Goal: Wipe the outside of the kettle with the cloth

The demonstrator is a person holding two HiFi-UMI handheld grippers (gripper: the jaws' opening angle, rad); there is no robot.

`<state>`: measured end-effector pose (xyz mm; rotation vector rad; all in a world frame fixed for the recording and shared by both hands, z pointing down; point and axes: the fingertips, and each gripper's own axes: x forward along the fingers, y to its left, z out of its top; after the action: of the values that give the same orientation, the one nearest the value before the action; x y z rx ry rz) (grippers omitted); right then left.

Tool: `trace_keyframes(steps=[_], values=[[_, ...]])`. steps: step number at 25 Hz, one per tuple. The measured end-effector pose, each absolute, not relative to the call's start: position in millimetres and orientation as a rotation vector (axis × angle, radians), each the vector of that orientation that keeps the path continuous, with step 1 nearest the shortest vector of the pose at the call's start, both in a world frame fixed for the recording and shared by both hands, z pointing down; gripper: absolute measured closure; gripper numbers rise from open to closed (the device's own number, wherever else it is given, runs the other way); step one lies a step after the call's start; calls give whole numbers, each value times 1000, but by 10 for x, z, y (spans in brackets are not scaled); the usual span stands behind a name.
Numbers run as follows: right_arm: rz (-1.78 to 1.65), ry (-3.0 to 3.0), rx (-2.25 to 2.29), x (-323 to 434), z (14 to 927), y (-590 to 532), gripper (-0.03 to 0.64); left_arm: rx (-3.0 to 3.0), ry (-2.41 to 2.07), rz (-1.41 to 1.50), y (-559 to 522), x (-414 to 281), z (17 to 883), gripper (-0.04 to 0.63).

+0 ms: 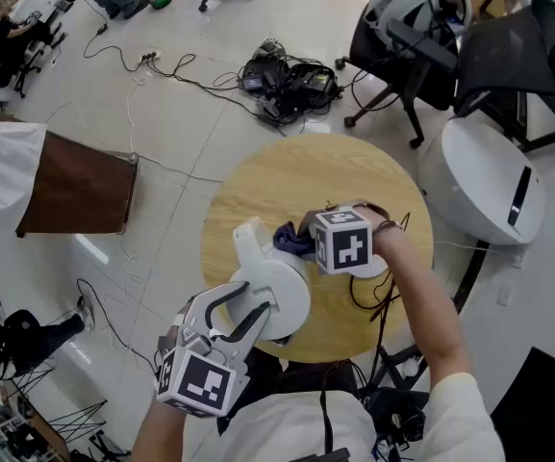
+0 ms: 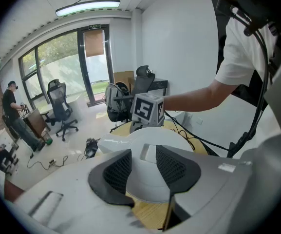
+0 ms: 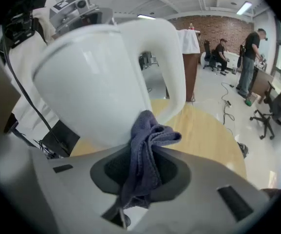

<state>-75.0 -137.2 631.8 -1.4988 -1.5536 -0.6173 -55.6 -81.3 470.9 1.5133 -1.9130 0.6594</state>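
Note:
A white kettle (image 1: 275,292) is tipped over the round wooden table (image 1: 287,176), its handle (image 1: 248,239) pointing to the far left. My left gripper (image 1: 248,311) comes in from the near side and is shut on the kettle's (image 2: 155,138) rounded end. My right gripper (image 1: 306,241) is shut on a crumpled blue cloth (image 1: 291,239). In the right gripper view the cloth (image 3: 147,155) sticks up between the pads and touches the kettle's (image 3: 91,82) white wall just below the handle (image 3: 172,57).
Black cables (image 1: 378,296) trail over the table's right edge. On the floor are a cable tangle (image 1: 287,80), a white round machine (image 1: 479,181) at the right, office chairs (image 1: 421,56) behind it, and a brown cabinet (image 1: 65,191) with a white cover at the left.

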Motion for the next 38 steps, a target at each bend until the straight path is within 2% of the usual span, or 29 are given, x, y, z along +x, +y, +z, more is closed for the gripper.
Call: trace_keyframes(steps=[9, 15, 21, 29, 33, 36, 38], values=[[-556, -1424, -1388, -792, 7034, -1490, 517, 1513, -1917, 657, -832, -564, 4762, 445], [-576, -1495, -1318, -881, 7040, -1585, 517, 1514, -1916, 661, -891, -577, 4763, 445], [-380, -1767, -1328, -891, 6104, -1538, 517, 1498, -1945, 631, -847, -614, 4778, 445], [-601, -1920, -1124, -497, 5125, -1639, 515, 1535, -1955, 638, -915, -643, 4793, 445], [-630, -2060, -823, -429, 4892, -1813, 515, 1594, -1930, 616, -1000, -653, 4834, 447], [-520, -2270, -414, -362, 4592, -2007, 515, 1683, -1956, 387, -959, -688, 4610, 428], [-323, -2442, -127, -181, 4298, -2067, 515, 1812, -1959, 181, -852, -713, 4300, 428]])
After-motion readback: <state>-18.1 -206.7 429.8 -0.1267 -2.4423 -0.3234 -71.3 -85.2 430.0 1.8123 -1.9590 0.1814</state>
